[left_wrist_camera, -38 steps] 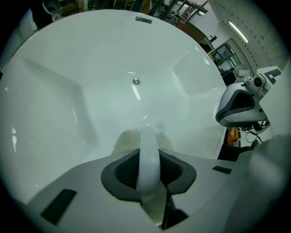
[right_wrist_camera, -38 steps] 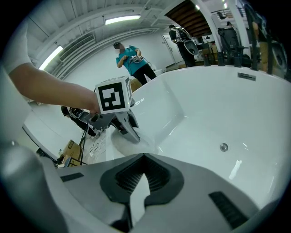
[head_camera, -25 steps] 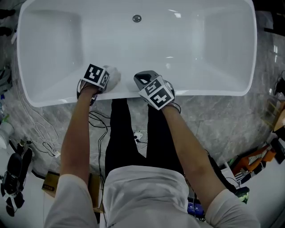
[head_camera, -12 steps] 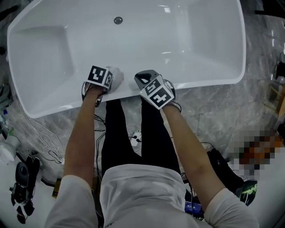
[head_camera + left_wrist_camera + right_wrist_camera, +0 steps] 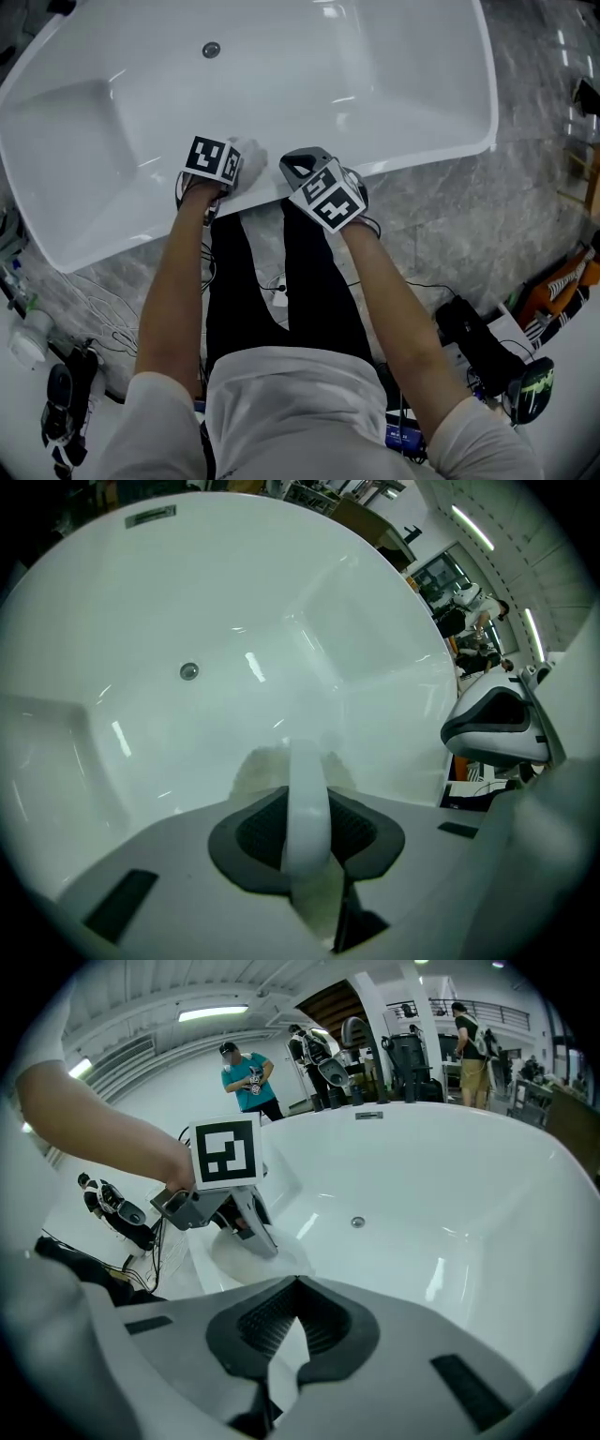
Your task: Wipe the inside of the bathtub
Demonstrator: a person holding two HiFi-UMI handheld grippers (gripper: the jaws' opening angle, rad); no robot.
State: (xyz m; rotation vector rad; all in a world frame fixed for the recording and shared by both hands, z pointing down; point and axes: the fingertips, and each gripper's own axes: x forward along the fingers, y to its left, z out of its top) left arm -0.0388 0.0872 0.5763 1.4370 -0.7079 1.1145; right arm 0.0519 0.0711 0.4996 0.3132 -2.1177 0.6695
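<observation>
Room: grey marbled floor (image 5: 450, 216), with loose cables (image 5: 103, 300) and gear along its edges; people (image 5: 246, 1077) stand far back in a hall-like space.
Hard to make out: the left gripper's tips are buried in the cloth. The tub's left end is cut off in the head view. Gear at the floor's edges is too small to identify.
Left gripper (image 5: 234, 161): jaws clamped on a white cloth (image 5: 251, 153), pressed down on the tub's near rim.
Right gripper (image 5: 302, 164): jaws together, nothing held; sits just beside the left one, at the same near rim.
Cloth: bunched, pale and fuzzy, spreading slightly past the jaws onto the rim's inner edge.
Bathtub (image 5: 394, 103): directly ahead of both grippers and touching the cloth. White, glossy and freestanding, lying skewed across the head view; light streaks on the sloped walls.
Drain (image 5: 211, 50): small metal disc on the tub floor, well apart from both grippers.
Overflow plate (image 5: 368, 1115): on the far wall near the rim.
</observation>
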